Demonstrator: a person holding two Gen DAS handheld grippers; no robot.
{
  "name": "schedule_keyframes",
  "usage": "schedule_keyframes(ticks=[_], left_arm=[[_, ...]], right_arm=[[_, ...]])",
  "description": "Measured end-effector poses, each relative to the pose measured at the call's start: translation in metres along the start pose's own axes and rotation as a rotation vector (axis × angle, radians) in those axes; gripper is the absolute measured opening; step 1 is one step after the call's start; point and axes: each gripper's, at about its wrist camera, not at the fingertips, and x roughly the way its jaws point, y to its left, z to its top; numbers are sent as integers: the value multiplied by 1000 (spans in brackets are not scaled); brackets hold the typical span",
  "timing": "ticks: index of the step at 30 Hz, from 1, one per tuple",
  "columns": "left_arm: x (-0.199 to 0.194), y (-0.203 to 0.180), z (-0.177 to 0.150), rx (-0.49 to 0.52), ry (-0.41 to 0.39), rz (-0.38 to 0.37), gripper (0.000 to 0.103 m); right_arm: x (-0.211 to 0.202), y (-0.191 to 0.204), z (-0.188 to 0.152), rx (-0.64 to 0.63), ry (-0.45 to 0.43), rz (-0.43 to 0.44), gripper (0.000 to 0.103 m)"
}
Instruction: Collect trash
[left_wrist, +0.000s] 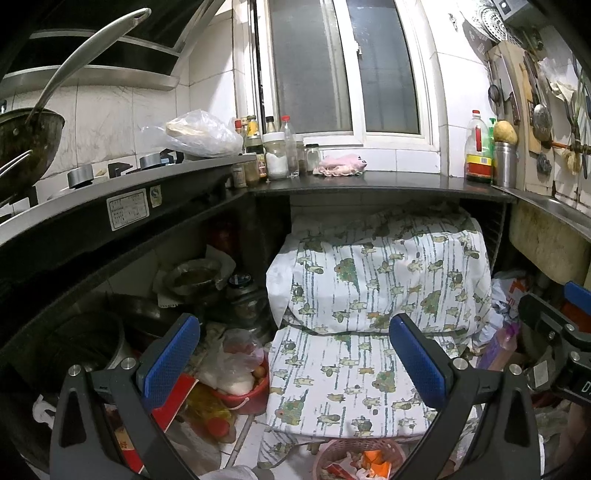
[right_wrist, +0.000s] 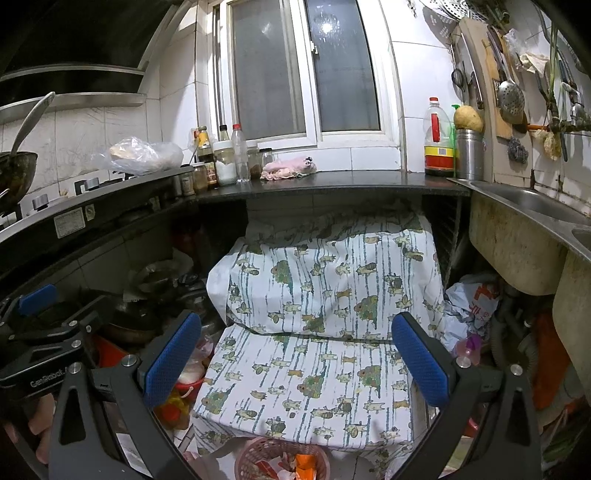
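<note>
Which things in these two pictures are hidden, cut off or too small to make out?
- Pink basket: both views, bottom edge cuts it off; most contents unseen.
- Whatever lies under the patterned cloth: both views, the cloth covers it completely.
- Stove label: left wrist view, print too small to read.
- Sink inside: right wrist view, rim and frame edge hide it.
- Dark shelf space under the stove: too dim to identify items.

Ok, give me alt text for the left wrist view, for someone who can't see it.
The left tool is open and empty, pointing at a patterned cloth draped under the dark counter. A pink basket of wrappers sits on the floor just below, and a red bucket of bagged items stands to its left.
</note>
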Motion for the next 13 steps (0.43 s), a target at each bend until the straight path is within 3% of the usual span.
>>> schedule_keyframes(ticks=[13], left_arm=[[-1,12,2,-38,-8,-5,103]], right_arm=[[-1,-2,0,8,-1,-4,102]])
